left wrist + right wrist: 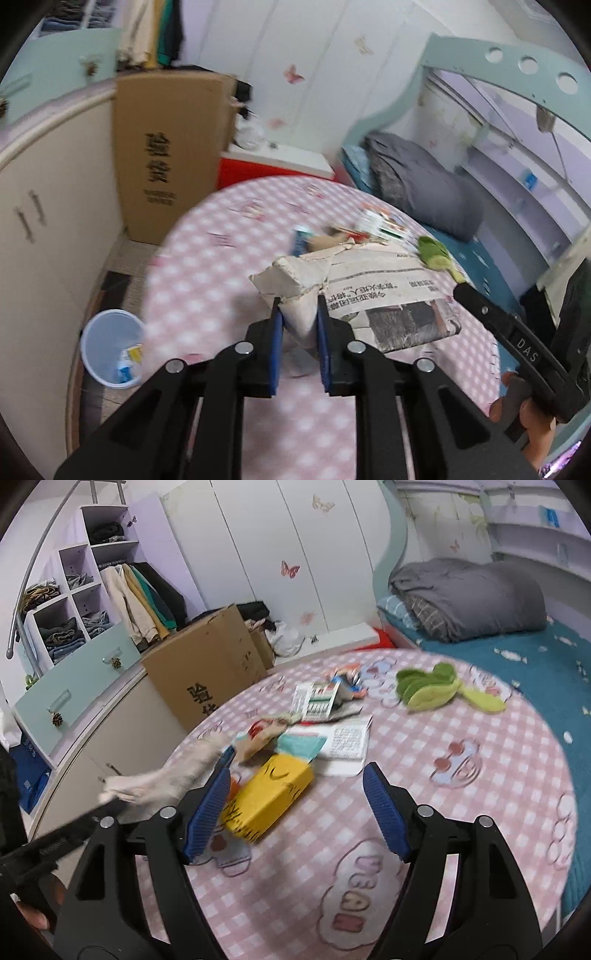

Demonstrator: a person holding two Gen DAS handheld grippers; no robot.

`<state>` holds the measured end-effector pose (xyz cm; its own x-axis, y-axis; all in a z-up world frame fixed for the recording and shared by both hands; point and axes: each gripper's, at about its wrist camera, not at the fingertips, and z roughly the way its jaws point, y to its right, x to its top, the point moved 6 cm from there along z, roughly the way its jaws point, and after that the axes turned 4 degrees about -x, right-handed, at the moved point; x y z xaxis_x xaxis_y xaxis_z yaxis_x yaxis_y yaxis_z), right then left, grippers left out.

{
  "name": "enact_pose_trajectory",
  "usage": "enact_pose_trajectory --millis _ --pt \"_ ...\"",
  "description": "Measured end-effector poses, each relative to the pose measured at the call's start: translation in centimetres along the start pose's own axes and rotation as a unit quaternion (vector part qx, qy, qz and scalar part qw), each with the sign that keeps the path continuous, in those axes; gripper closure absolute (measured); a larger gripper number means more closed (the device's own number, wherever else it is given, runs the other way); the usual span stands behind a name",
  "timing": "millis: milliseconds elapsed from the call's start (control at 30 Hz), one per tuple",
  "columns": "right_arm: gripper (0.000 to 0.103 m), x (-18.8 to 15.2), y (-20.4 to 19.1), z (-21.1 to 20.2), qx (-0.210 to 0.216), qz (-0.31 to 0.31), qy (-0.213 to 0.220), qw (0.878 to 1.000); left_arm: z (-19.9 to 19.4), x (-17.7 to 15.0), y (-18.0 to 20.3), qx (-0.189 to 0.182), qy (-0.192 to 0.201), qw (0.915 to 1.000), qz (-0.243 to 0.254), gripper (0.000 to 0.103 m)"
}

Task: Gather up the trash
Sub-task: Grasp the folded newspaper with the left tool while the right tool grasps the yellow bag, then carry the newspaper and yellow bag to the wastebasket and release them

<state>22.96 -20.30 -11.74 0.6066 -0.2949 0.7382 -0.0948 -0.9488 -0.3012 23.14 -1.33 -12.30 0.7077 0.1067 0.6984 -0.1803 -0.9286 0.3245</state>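
Over the pink checked surface (pixel 229 266), the left hand-held gripper (pixel 299 332) clamps crumpled paper (pixel 291 284); carry it level to the floor bin (pixel 110 347). The right hand-held gripper (pixel 295 812) gapes above a yellow box (pixel 269 801).

Pink-and-white checked tablecloth (pixel 424 760), yellow box (pixel 269 799), green plush toy (pixel 428 688), brown cardboard carton (pixel 207 668), blue-padded jaws

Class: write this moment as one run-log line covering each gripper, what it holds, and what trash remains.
left gripper: shut on paper wad | right gripper: open, over yellow box | bin: on floor | table: wrappers remain
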Motion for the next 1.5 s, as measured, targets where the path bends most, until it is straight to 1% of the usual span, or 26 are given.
enact_pose_trajectory --millis 100,200,267,333,433,467,500,533,600,667,767,867,1000,1067,1100,1233,1400,1500 --pt "0.030 -1.2 -0.9 1.4 0.007 0.012 -0.024 1.000 -1.3 -0.1 -2.4 0.014 0.015 0.9996 -0.019 0.087" --pt "0.027 -1.8 -2.0 3.1 0.009 0.030 -0.037 0.999 -1.9 -0.1 -4.2 0.030 0.022 0.9989 -0.030 0.087" --pt "0.027 -2.0 -2.7 4.5 0.008 0.040 -0.050 0.998 -2.0 -0.2 -5.1 0.033 0.021 0.9985 -0.039 0.087" --pt "0.027 -1.9 -3.1 5.8 -0.005 0.047 -0.058 0.997 -2.0 -0.4 -5.8 0.036 0.022 0.9982 -0.043 0.087" --pt "0.028 -2.1 -3.4 7.2 -0.021 0.050 -0.077 0.996 -2.2 -0.5 -6.9 0.054 0.024 0.9973 -0.043 0.087" --pt "0.034 -2.3 -3.4 7.5 -0.030 0.049 -0.080 0.995 -2.2 -0.5 -7.0 0.054 0.024 0.9972 -0.045 0.087" --pt "0.044 -2.3 -3.3 7.6 -0.034 0.047 -0.083 0.995 -2.1 -0.6 -7.3 0.052 0.023 0.9973 -0.048 0.087" --pt "0.056 -2.4 -3.2 7.7 -0.033 0.047 -0.084 0.995 -2.2 -0.6 -7.6 0.051 0.023 0.9973 -0.048 0.087" --pt "0.061 -2.4 -3.1 7.5 -0.034 0.042 -0.077 0.996 -2.4 -0.6 -8.0 0.051 0.025 0.9971 -0.050 0.087" --pt "0.072 -2.1 -3.0 6.5 -0.041 0.035 -0.054 0.997 -2.5 -0.7 -8.4 0.048 0.027 0.9971 -0.053 0.087" --pt "0.075 -1.4 -3.7 4.8 -0.042 0.018 -0.025 0.999 -2.7 -0.6 -8.9 0.042 0.029 0.9968 -0.061 0.087" --pt "0.075 -0.7 -5.7 2.8 -0.038 -0.017 0.011 0.999 -2.7 -0.5 -9.3 0.033 0.031 0.9967 -0.068 0.087" --pt "0.075 -0.2 -9.0 1.5 -0.005 -0.042 0.025 0.999 -3.0 -0.5 -10.2 0.022 0.035 0.9960 -0.080 0.087" --pt "0.075 -0.3 -11.3 1.3 0.027 -0.050 0.022 0.998 -3.3 -0.6 -10.7 0.018 0.038 0.9954 -0.087 0.087" --pt "0.075 -0.2 -12.1 1.4 0.035 -0.055 0.020 0.998 -3.4 -0.7 -11.1 0.019 0.039 0.9951 -0.089 0.087" --pt "0.075 -1.2 -16.7 2.9 0.084 -0.074 -0.004 0.994 -4.5 -0.7 -13.9 0.035 0.051 0.9926 -0.105 0.087" --pt "0.075 -4.0 -22.7 5.7 0.118 -0.108 -0.037 0.986 -5.6 -1.0 -18.5 0.061 0.060 0.9878 -0.130 0.087" --pt "0.075 -5.8 -26.3 7.7 0.136 -0.124 -0.057 0.981 -6.1 -1.4 -22.0 0.081 0.065 0.9823 -0.156 0.087"
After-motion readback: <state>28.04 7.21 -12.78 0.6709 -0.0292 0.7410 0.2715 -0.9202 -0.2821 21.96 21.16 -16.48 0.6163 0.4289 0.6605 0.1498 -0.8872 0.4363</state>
